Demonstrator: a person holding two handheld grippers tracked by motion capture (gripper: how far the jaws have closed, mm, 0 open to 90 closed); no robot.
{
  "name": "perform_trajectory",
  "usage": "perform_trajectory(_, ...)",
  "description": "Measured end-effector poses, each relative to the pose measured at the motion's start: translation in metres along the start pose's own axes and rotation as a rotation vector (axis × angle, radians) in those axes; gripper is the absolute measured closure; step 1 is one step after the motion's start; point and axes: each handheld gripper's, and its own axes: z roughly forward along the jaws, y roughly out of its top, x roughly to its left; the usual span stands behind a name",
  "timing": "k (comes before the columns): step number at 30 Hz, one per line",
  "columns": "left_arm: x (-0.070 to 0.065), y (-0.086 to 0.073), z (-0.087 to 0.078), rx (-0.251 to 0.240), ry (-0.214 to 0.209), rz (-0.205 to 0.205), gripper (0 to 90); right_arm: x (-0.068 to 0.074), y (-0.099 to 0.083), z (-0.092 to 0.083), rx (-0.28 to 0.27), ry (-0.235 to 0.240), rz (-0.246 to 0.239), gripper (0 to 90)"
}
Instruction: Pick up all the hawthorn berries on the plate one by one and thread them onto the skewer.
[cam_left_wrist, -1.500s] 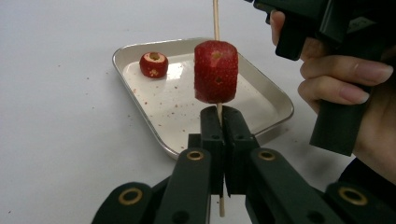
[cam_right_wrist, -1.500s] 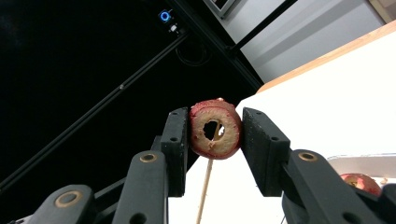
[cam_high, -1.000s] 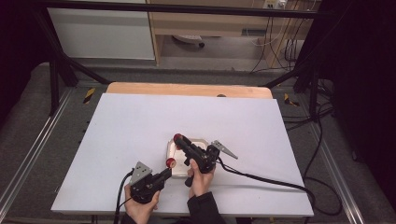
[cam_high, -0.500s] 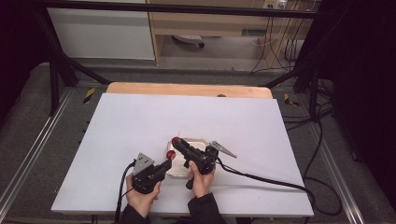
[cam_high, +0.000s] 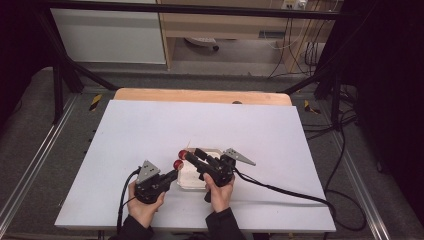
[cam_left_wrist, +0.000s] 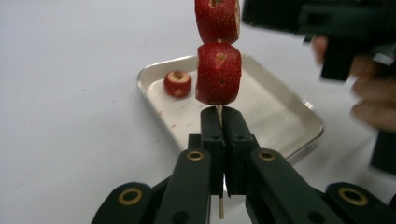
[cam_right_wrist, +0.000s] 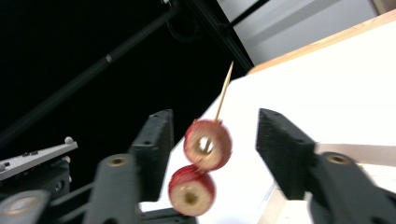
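We see a white table (cam_high: 150, 130) with a wooden edge (cam_high: 200, 96) at its far side, standing on grey floor (cam_high: 30, 125). Beyond it stand a white cabinet (cam_high: 107, 35) and a wooden shelf (cam_high: 225, 25) (cables (cam_high: 300, 45) hang beside it). The edges lie dark.

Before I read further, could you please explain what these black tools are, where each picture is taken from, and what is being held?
A person holds a two-jaw gripper in each hand at a white table. One camera looks down from above; one rides on each gripper.

The left gripper is shut on a wooden skewer carrying two strawberry pieces.

The right gripper has just been opening; the top piece sits between its jaws without touching them.

A third strawberry piece lies in the metal tray.
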Motion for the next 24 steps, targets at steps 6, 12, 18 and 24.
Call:
perform_trajectory(6, 0.023, -0.013, -0.019, 0.061, -0.017, 0.067, 87.9, -0.003, 0.015, -0.004, 0.185, -0.065, -0.119, 24.7)
perform_trajectory(12, 0.033, -0.023, -0.033, 0.12, -0.034, 0.121, 87.8, -0.011, 0.029, -0.007, 0.366, -0.127, -0.219, 15.3)
perform_trajectory(18, 0.037, -0.025, -0.031, 0.159, -0.055, 0.143, 87.8, -0.018, 0.049, -0.008, 0.532, -0.187, -0.291, 12.8)
perform_trajectory(24, 0.038, -0.024, -0.029, 0.167, -0.063, 0.15, 87.8, -0.011, 0.066, 0.006, 0.674, -0.229, -0.42, 12.7)
